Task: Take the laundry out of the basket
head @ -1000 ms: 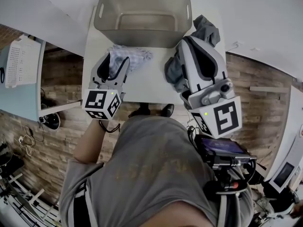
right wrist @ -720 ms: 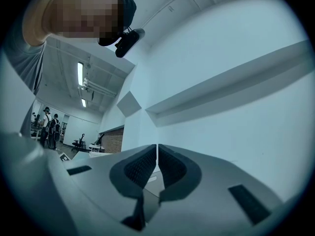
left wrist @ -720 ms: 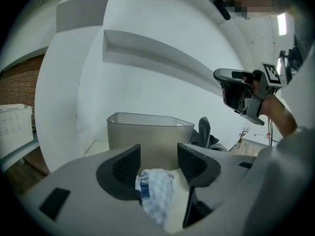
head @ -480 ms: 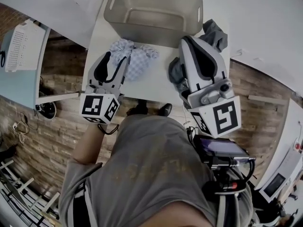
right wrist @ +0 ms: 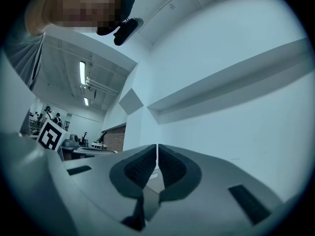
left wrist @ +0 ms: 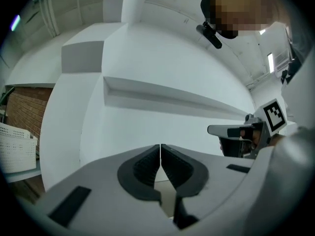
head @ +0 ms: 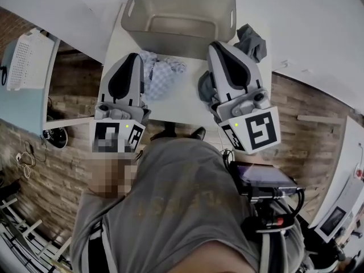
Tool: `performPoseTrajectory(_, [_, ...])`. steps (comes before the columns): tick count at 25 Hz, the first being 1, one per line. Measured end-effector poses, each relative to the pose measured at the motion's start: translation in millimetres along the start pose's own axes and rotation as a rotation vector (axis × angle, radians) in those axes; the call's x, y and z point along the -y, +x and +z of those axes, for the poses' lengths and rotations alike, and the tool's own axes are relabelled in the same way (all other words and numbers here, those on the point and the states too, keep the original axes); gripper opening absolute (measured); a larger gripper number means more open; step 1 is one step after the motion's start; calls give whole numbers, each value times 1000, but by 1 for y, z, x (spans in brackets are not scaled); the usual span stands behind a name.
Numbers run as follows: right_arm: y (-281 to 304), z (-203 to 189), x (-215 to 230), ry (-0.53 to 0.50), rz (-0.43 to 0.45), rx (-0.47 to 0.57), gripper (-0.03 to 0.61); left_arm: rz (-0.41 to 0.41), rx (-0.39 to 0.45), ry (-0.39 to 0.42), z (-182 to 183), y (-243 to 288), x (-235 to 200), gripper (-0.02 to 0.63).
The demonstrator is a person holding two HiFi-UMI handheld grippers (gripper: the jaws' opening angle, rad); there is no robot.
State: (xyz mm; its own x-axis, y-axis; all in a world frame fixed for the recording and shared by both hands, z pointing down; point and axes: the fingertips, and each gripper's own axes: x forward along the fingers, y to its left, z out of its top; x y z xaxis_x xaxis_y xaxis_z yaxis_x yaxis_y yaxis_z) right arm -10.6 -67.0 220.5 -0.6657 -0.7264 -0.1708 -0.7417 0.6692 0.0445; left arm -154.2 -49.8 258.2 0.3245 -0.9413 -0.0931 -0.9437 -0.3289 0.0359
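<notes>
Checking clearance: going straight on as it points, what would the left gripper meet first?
Likely the white wall near its ledge; nothing nearer shows, depth unclear. The left gripper has just been closing its jaws, nothing between them.

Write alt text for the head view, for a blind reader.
An empty beige plastic basket stands on a white table, a pale checked cloth and a dark grey cloth beside it. The left gripper, its jaws having just closed on nothing, and the shut right gripper hover above.
</notes>
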Motion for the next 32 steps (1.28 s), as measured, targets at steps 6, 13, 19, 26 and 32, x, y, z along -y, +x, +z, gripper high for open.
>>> performPoseTrajectory(6, [-2, -7, 6, -17, -15, -11, 15, 13, 41, 43, 21, 11, 8, 8])
performPoseTrajectory(13, [-2, -13, 4, -27, -16, -19, 14, 18, 75, 65, 39, 23, 22, 8])
performPoseTrajectory(19, [-2, -15, 7, -30, -21, -33, 8, -13, 91, 61, 48, 34, 36, 8])
performPoseTrajectory(26, [-2, -16, 9, -27, -29, -33, 8, -38, 66, 33, 38, 40, 40, 8])
performPoseTrajectory(32, [-2, -16, 11, -36, -35, -39, 8, -56, 64, 20, 35, 47, 42, 8])
